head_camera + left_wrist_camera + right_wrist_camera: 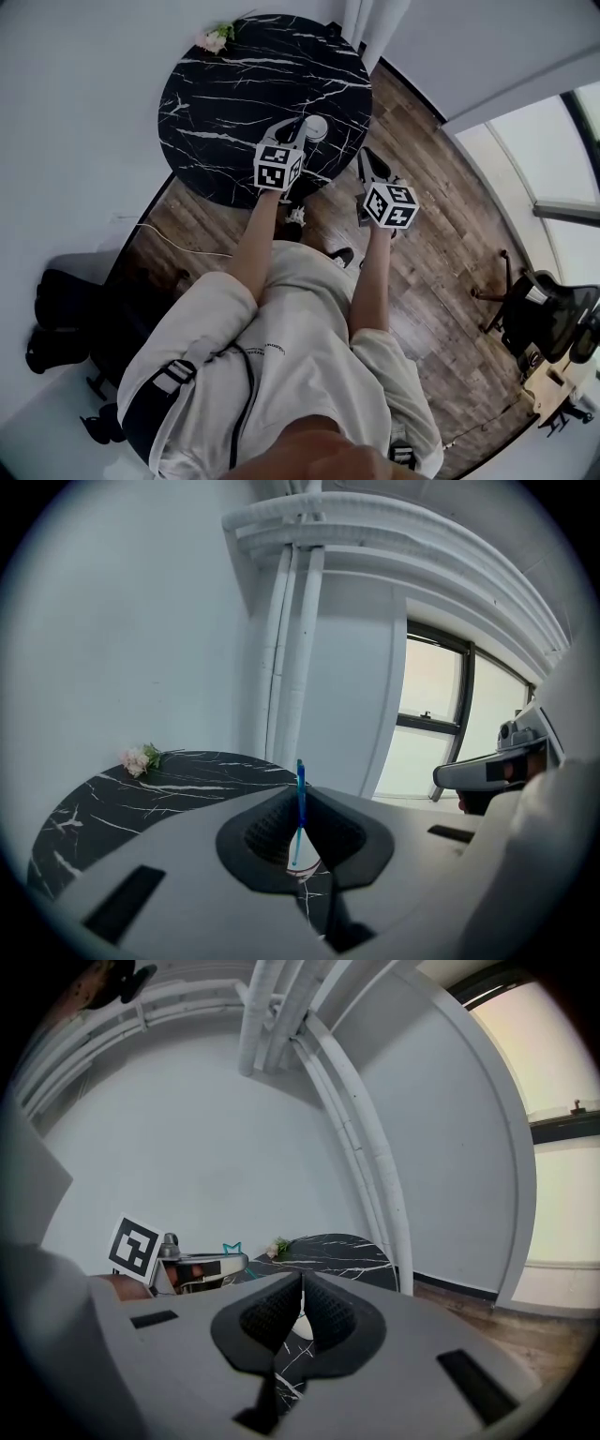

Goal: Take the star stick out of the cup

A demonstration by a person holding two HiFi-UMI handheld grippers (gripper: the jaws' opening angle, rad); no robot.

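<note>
Pinches the star stick [299,778] upright between the left gripper [301,806] jaws, pressed onto its thin blue shaft, above the near right part of the round black marble bench [216,103]. Holds nothing in the right gripper [301,1286], jaws pressed together, by the bench's right edge. Has the white cup [316,127] on the bench just beside the left gripper, and a pink flower [214,38] at the far edge.

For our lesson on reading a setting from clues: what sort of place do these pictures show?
Probably an office or studio room: a round black marble table on a wooden plank floor, a black office chair, and large windows in plain white walls.
</note>
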